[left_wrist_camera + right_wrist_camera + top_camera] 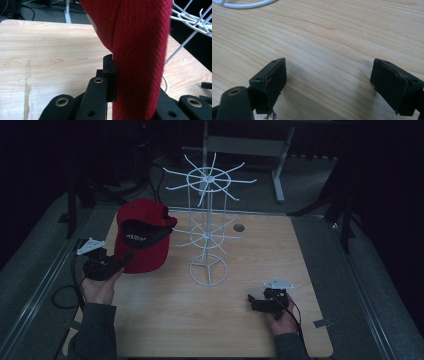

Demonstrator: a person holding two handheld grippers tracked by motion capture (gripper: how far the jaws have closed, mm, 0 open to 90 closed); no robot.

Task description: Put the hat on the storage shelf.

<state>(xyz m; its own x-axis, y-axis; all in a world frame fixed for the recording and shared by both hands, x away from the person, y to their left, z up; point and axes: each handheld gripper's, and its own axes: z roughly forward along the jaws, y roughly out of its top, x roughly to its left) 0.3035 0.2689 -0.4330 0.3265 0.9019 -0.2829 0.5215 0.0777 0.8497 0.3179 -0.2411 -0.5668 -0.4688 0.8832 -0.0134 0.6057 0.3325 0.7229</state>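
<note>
Red cap held up at the left, right gripper idle over bare wood.

We see the left gripper (pixel 121 260) with its jaws clamped on the brim of the red cap (pixel 142 234) — in the left gripper view the red fabric (pixel 140 57) stands pinched between them, raised off the wooden surface (pixel 240 330). The cap hangs at the surface's left side, just beside the white wire rack (pixel 208 227), which stands upright near the middle. The right gripper (pixel 251 301) sits low at the right front, well apart from the rack — its jaws stand wide apart with only wood grain between them in the right gripper view (pixel 328 82).
</note>
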